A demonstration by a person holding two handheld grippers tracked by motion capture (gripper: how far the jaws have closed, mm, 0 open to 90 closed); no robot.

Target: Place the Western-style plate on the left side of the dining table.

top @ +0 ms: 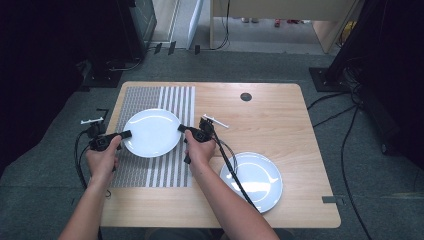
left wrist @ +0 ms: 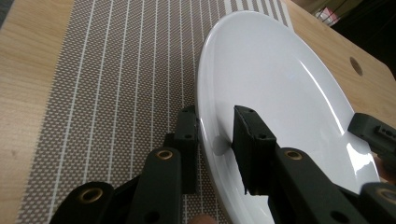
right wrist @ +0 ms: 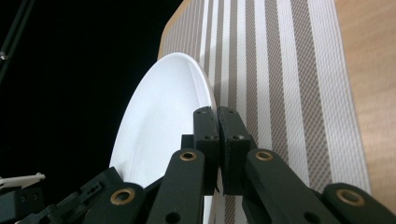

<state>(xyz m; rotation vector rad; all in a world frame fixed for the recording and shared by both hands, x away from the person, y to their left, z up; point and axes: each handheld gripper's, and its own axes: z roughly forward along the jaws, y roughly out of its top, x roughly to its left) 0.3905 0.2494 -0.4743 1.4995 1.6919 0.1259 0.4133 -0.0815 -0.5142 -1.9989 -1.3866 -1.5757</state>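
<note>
White plate (top: 151, 133) — rim between both grippers

Lab or studio: grey carpet (top: 280, 62), trailing cables (top: 345, 150), dark equipment racks (top: 135, 25)

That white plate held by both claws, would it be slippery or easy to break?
The white plate looks glossy with bright reflections, so probably slippery under the left claw and right claw pinching its rim. It keeps its shape, so likely stiff, ceramic-like and breakable if dropped onto the striped placemat.
</note>
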